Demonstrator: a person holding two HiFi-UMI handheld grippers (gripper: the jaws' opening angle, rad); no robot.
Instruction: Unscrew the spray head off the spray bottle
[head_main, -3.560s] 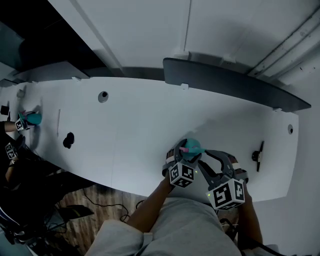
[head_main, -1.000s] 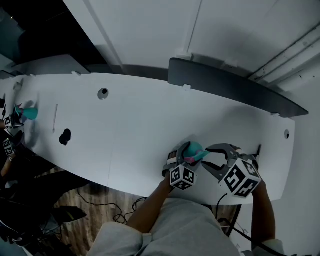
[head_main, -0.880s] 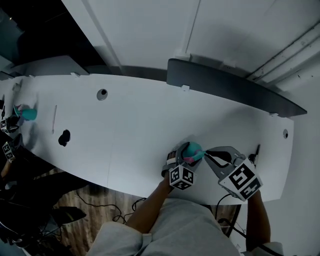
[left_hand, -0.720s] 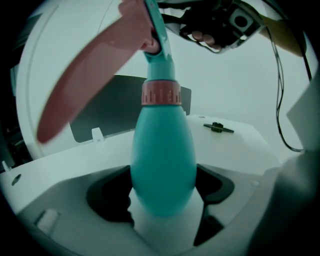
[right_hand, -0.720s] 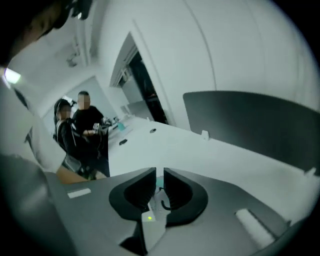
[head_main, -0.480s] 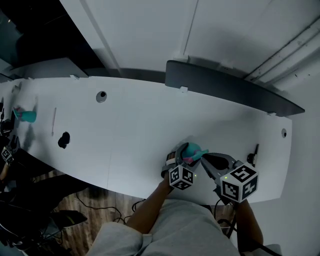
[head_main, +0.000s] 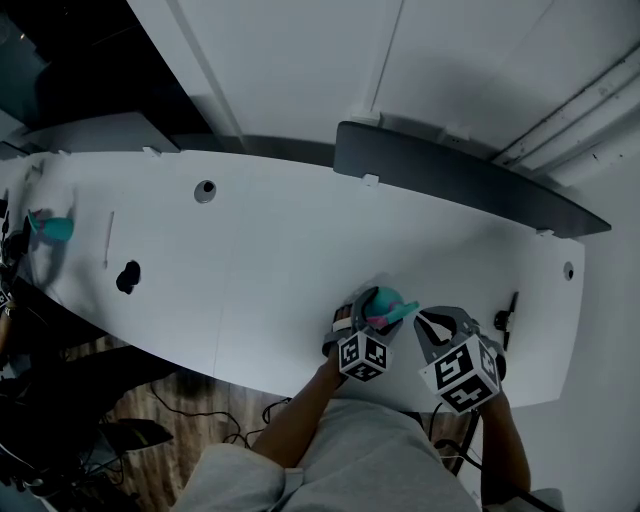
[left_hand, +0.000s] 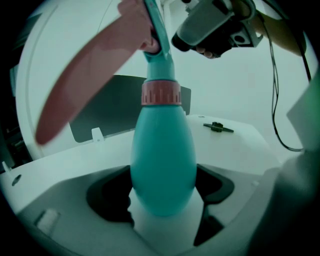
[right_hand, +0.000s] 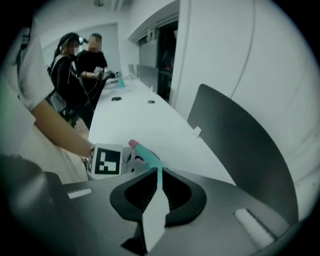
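**Spray bottle (left_hand: 162, 155): clamped low, pinched up top**

Held upright nr front edge of white bench (head_main: 250, 250), just ahead of person's lap; couldn't tell whether base touched bench. Gripped round lower teal belly by L hand-held gripper (left_hand: 164, 185), jaws spread wide & pressed against both sides. Ringed at neck by ribbed pink collar (left_hand: 161, 93), w/ teal spray head (left_hand: 161, 60) seated directly above. Fitted w/ pink trigger (left_hand: 90, 80) jutting out to one side, blurred from sitting so close to L camera.

Pinched at thin teal edge of spray head by R hand-held gripper (right_hand: 159, 172), jaws pressed together on it w/ no gap left. Showed up again in L gripper view, high beside top of spray head, w/ person's hand wrapped round it. Sat side by side in head view, marker cubes close together, R one just right of bottle top.

Elsewhere on bench:
- Noted small black part (head_main: 505, 318) nr R end, apart from bottle.
- Noted black item (head_main: 127, 278) & round hole (head_main: 205, 188) twd L end.
- Noted second teal bottle (head_main: 55, 228) at far L.

Backed by long dark panel (head_main: 470, 175) along rear edge. Spotted two people (right_hand: 82, 57) at bench's far end in R gripper view.
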